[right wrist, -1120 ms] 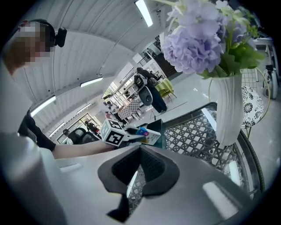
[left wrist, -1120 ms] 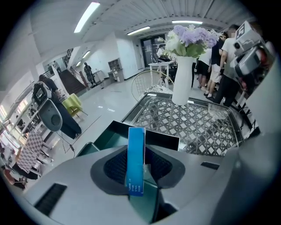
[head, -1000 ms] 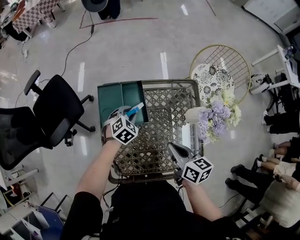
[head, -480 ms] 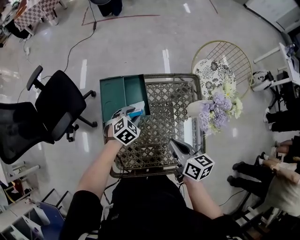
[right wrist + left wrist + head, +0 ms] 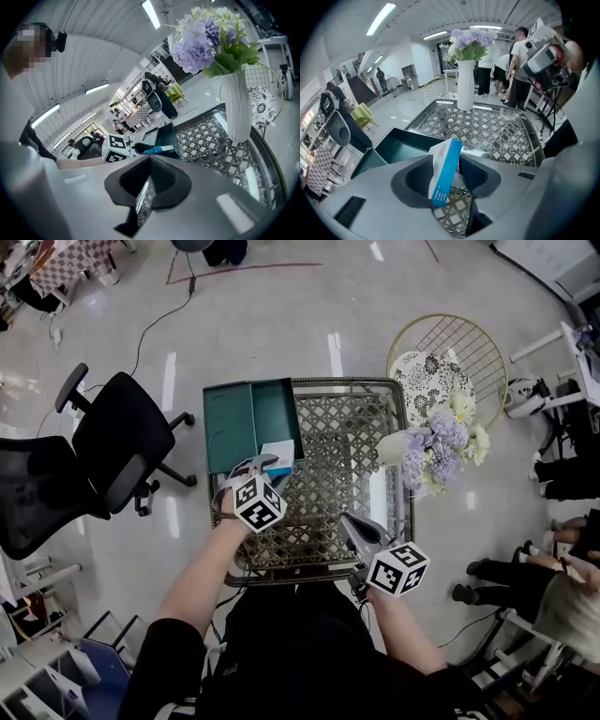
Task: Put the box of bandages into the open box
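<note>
At ten o'clock on the worktop, the left gripper, jaws just opening wide, straddles the box of bandages: likely light, stiff card, best pinched across broad faces.

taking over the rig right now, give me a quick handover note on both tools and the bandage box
Tools: the left tool has just been opening its jaws, which now stand apart. The box of bandages sits tilted between them, leaning on one pad and not clamped. The right tool is shut and empty over the near side of the table.
Things: the open box is on the table's far left corner, with the box of bandages at its near right corner. I cannot tell whether it is inside.
Done: bandages brought to the open box.
Left: check it lands inside, nudge it in if not, then back the left tool out.
</note>
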The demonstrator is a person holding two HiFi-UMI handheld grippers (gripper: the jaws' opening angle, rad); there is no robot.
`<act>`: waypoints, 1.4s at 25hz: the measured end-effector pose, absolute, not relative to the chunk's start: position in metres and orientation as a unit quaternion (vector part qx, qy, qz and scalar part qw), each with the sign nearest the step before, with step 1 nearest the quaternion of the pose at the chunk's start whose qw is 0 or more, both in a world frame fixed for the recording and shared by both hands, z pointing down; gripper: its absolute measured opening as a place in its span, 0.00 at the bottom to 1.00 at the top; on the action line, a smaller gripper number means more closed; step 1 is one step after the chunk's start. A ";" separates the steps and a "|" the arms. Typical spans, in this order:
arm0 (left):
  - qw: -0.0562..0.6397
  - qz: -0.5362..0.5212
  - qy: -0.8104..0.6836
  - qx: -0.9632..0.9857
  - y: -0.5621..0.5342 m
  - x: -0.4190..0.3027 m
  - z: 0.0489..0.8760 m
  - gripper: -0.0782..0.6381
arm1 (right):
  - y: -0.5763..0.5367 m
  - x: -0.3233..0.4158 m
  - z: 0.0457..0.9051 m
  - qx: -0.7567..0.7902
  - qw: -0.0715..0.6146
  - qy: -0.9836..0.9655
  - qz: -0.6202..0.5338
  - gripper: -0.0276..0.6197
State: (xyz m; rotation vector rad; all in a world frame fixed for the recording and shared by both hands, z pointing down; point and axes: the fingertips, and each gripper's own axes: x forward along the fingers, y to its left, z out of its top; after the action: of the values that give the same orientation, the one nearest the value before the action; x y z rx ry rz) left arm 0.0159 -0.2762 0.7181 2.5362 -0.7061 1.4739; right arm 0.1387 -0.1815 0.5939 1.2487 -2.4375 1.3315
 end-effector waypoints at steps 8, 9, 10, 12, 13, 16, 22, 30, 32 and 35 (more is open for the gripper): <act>0.082 0.467 -0.217 0.853 -0.261 0.016 0.717 0.34 | -0.175 0.142 0.594 0.412 0.049 -0.798 0.436 0.06; 0.081 0.469 -0.215 0.853 -0.260 0.016 0.718 0.34 | -0.174 0.141 0.594 0.412 0.049 -0.798 0.437 0.06; 0.080 0.471 -0.212 0.853 -0.259 0.016 0.718 0.34 | -0.173 0.141 0.595 0.411 0.049 -0.798 0.437 0.06; 0.083 0.473 -0.203 0.853 -0.257 0.018 0.718 0.34 | -0.171 0.142 0.596 0.412 0.050 -0.798 0.438 0.06; 0.085 0.474 -0.199 0.854 -0.256 0.019 0.718 0.34 | -0.170 0.143 0.596 0.412 0.050 -0.797 0.439 0.06; 0.084 0.479 -0.201 0.850 -0.260 0.021 0.720 0.34 | -0.167 0.144 0.598 0.413 0.052 -0.796 0.439 0.06; 0.100 0.477 -0.236 0.841 -0.294 0.015 0.720 0.34 | -0.162 0.144 0.601 0.413 0.054 -0.794 0.443 0.06; 0.096 0.505 -0.240 0.823 -0.306 0.002 0.735 0.34 | -0.158 0.148 0.610 0.416 0.057 -0.788 0.450 0.06; 0.092 0.514 -0.245 0.817 -0.311 -0.002 0.740 0.33 | -0.158 0.147 0.612 0.416 0.058 -0.787 0.452 0.06; 0.091 0.520 -0.255 0.810 -0.318 -0.007 0.742 0.33 | -0.157 0.146 0.615 0.415 0.059 -0.786 0.455 0.06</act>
State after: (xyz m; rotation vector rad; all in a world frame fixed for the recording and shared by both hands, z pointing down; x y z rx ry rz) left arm -0.0069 -0.3182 0.7416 2.4074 -0.7567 1.5463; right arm 0.1459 -0.1567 0.6148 1.2580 -2.3798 1.3770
